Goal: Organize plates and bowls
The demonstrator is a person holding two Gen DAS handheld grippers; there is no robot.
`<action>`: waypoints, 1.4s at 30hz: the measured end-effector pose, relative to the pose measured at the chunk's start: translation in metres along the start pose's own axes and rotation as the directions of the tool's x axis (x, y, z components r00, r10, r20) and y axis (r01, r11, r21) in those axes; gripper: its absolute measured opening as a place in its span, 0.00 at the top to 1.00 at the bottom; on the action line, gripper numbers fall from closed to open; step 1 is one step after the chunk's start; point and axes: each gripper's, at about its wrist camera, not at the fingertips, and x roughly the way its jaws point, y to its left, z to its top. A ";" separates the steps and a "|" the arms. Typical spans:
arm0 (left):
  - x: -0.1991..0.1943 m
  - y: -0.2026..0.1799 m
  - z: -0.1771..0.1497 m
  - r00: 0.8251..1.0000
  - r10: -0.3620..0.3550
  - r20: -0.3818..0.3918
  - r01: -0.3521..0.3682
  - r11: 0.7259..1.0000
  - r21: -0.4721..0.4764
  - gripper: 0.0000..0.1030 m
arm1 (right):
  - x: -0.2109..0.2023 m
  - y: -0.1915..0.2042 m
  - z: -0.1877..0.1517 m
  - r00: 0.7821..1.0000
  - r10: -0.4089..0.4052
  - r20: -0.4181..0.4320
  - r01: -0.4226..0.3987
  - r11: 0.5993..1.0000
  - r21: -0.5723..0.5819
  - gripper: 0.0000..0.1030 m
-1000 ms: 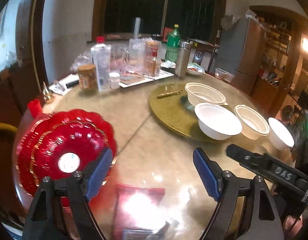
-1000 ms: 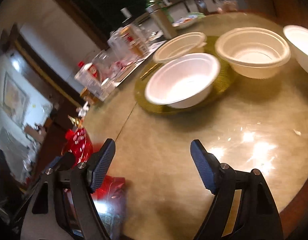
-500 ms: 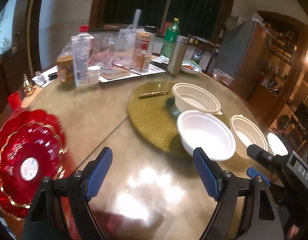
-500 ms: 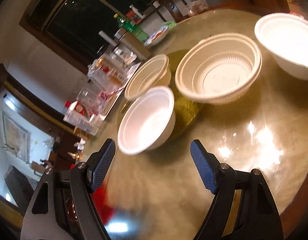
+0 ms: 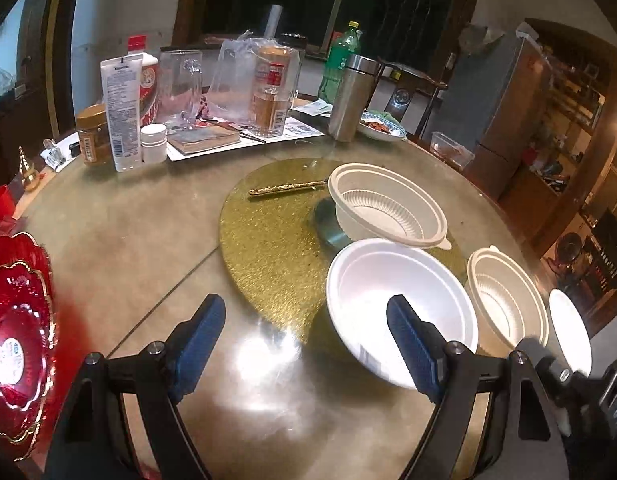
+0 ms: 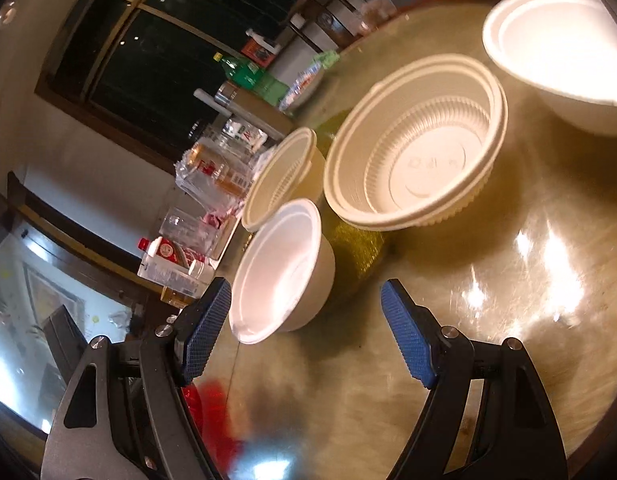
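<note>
1. My left gripper (image 5: 300, 344) is wide open and empty, lower centre, framing the smooth white bowl (image 5: 400, 312) for pickup.
2. My right gripper (image 6: 306, 332), equally open and empty, faces the ribbed bowl (image 6: 416, 160), upper centre.
3. The red plates (image 5: 18, 336) sit stacked at the left edge.

1. Smooth white foam bowl (image 5: 400, 308), upright and empty, overlaps the gold mat's (image 5: 268, 248) near edge.
2. Ribbed cream plastic bowl (image 5: 388, 210), upright, sits on the mat's far side.
3. Second ribbed cream bowl (image 5: 504, 296) stands just right of the mat.
4. Another white foam bowl (image 5: 570, 332) lies farther right.
5. Stacked red scalloped plates (image 5: 18, 332) lie well left of the mat.
</note>
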 end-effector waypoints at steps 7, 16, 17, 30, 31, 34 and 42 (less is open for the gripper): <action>0.013 -0.007 0.001 1.000 -0.025 -0.018 0.025 1.000 0.017 0.20 | 0.003 0.002 -0.001 1.000 -0.011 0.007 0.011 1.000 -0.013 0.24; 0.021 0.003 0.002 0.998 -0.060 -0.031 0.059 0.998 -0.038 0.20 | 0.010 0.007 0.000 0.999 -0.033 0.001 0.033 0.999 -0.022 0.24; 0.022 0.003 0.001 0.997 -0.063 -0.033 0.062 0.997 -0.039 0.20 | 0.012 0.011 0.000 0.999 -0.046 -0.006 0.046 0.999 -0.029 0.24; 0.035 0.012 -0.001 0.995 -0.062 -0.077 0.058 0.997 -0.059 0.27 | 0.040 0.018 0.012 0.990 -0.121 -0.067 0.122 0.992 0.013 0.46; 0.035 0.012 -0.001 0.995 -0.063 -0.077 0.058 0.997 -0.060 0.29 | 0.040 0.019 0.012 0.990 -0.127 -0.065 0.128 0.992 0.012 0.47; 0.037 0.012 -0.001 0.994 -0.065 -0.087 0.060 0.996 -0.060 0.38 | 0.041 0.019 0.012 0.989 -0.132 -0.065 0.133 0.991 0.004 0.50; 0.042 0.009 -0.004 0.988 -0.103 -0.114 0.098 0.994 -0.047 0.56 | 0.044 0.014 0.012 0.987 -0.141 -0.073 0.142 0.990 0.010 0.65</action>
